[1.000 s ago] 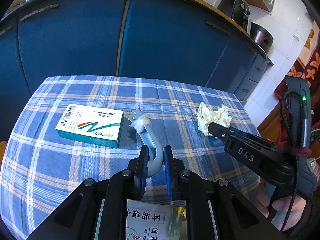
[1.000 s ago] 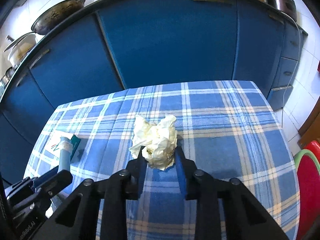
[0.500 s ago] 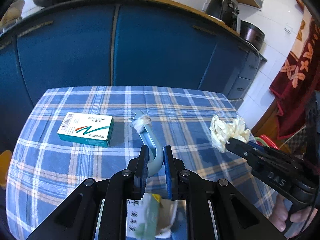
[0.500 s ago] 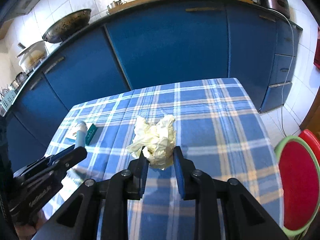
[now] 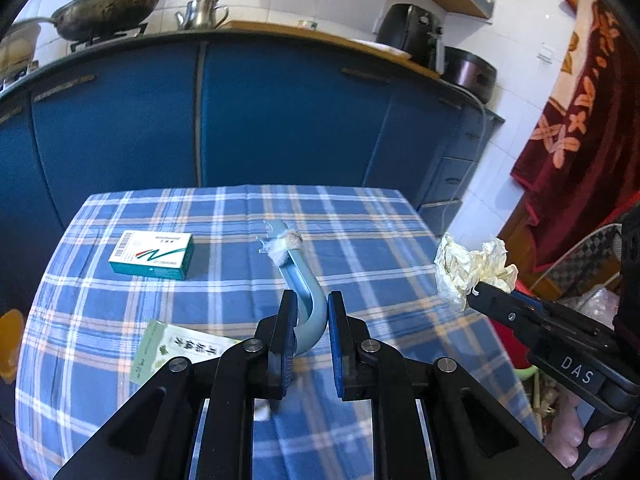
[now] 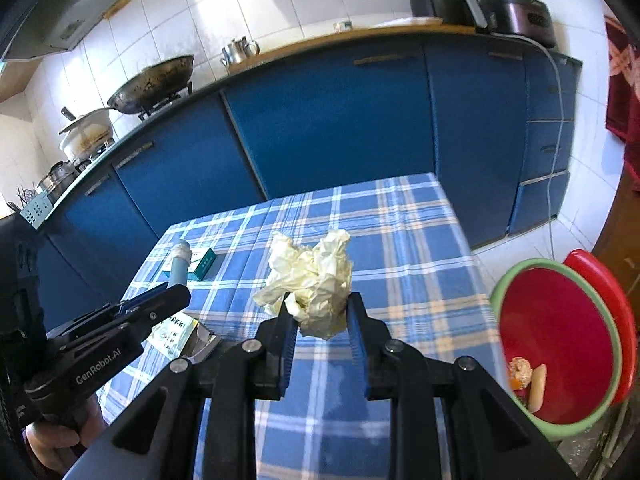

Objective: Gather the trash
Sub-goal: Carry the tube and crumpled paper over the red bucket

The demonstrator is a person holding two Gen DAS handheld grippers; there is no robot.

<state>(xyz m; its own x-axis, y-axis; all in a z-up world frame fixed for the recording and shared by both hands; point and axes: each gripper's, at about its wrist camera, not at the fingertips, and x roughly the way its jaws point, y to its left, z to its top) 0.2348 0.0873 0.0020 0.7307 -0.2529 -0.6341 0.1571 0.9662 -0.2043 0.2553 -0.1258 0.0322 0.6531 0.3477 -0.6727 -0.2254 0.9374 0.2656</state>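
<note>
Both grippers clamped above checked desk (image 5: 360, 264): left gripper (image 5: 312, 320) fingers on curved blue plastic piece (image 5: 304, 288), right gripper (image 6: 322, 320) fingers on crumpled tissue (image 6: 312, 276).

A blue plaid cloth (image 5: 360, 248) covers the bench (image 5: 408, 204). On it lie a white and teal medicine box (image 5: 152, 255) and, nearer the camera, a pale green leaflet packet (image 5: 176, 350).
</note>
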